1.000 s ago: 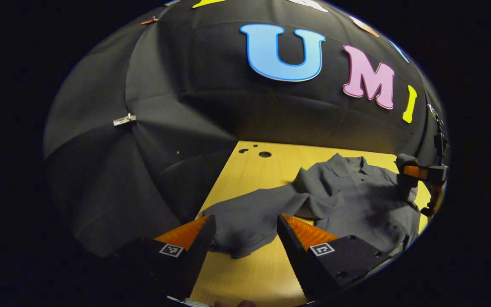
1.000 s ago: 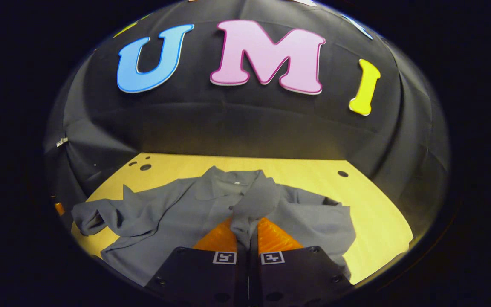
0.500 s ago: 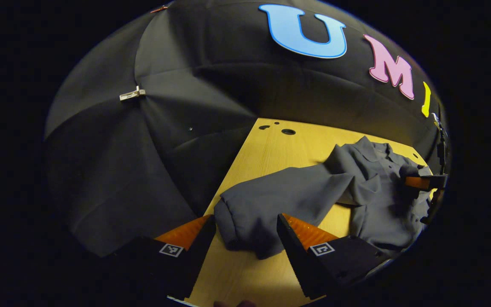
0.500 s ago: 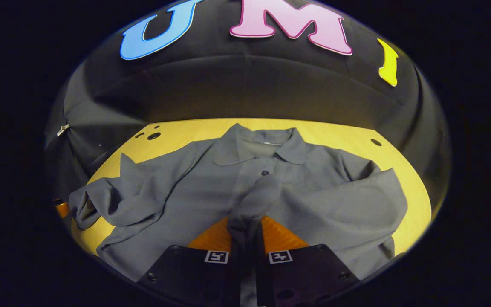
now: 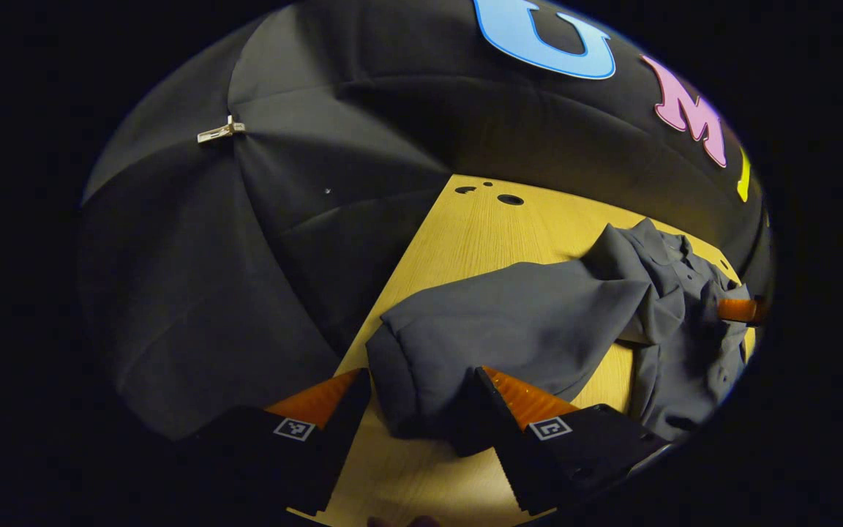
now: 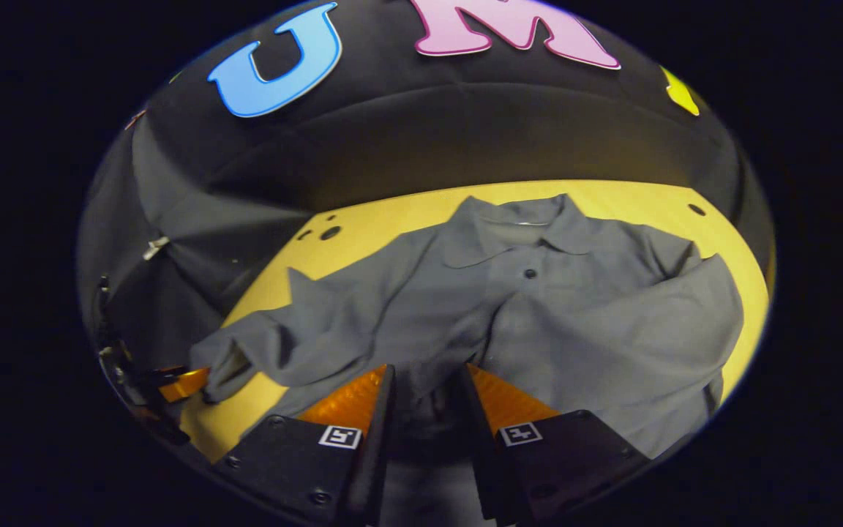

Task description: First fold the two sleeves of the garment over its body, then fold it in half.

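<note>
A grey collared shirt (image 6: 531, 293) lies face up on the yellow table (image 6: 392, 212). Its right sleeve (image 6: 612, 329) is laid across the body, its end reaching between the fingers of my right gripper (image 6: 427, 377), which stands open just over the cloth. The left sleeve (image 5: 509, 322) stretches out sideways over the table (image 5: 480, 234). Its cuff (image 5: 407, 388) sits between the wide-apart fingers of my open left gripper (image 5: 421, 384). In the right gripper view, an orange finger of the left gripper (image 6: 180, 384) shows beside that cuff (image 6: 216, 362).
The table's left edge runs close to the left sleeve, with black booth cloth (image 5: 246, 293) hanging beyond it. Small holes (image 5: 509, 199) mark the table's far left corner. Bare wood shows behind the collar and in front of the cuff.
My right gripper came down onto the shirt's body and opened, letting go of the right sleeve. My left gripper moved forward until the left cuff sat between its fingers.
</note>
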The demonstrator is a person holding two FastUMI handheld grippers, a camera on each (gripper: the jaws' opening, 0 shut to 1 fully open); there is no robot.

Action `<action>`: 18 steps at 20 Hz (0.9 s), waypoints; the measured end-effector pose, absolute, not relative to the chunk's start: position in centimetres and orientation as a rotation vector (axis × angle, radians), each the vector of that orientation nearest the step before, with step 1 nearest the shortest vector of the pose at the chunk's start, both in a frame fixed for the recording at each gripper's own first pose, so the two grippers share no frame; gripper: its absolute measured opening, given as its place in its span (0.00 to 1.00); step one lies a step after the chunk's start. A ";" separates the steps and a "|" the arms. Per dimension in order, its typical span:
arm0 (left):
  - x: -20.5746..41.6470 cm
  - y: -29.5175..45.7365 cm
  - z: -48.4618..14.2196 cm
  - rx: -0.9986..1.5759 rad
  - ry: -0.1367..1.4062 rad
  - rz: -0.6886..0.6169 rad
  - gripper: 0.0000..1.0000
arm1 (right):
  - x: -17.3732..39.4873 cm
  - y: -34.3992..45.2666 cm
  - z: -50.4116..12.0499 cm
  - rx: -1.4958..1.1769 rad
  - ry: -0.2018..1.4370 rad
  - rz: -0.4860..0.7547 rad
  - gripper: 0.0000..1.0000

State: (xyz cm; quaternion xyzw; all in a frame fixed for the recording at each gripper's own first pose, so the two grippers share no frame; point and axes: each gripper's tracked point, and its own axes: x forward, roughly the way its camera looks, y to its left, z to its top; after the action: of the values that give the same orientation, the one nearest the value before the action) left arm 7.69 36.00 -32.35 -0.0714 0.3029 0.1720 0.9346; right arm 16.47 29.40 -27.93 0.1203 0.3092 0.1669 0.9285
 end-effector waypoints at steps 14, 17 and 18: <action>9.3 35.0 -33.6 -0.119 0.695 0.294 0.14 | 12.5 23.8 -25.0 0.190 0.615 0.241 0.81; 9.7 34.6 -32.5 -0.125 0.677 0.311 0.06 | 12.1 22.9 -24.4 0.180 0.602 0.236 0.81; 9.7 34.3 -31.8 -0.121 0.661 0.308 0.06 | 11.9 22.4 -24.2 0.174 0.598 0.238 0.81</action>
State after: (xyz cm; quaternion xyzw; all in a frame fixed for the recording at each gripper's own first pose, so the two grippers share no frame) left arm 9.67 34.28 -31.84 -0.0591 0.3228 0.1506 0.9325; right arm 11.88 22.43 -24.20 0.0856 0.2934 0.1166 0.9450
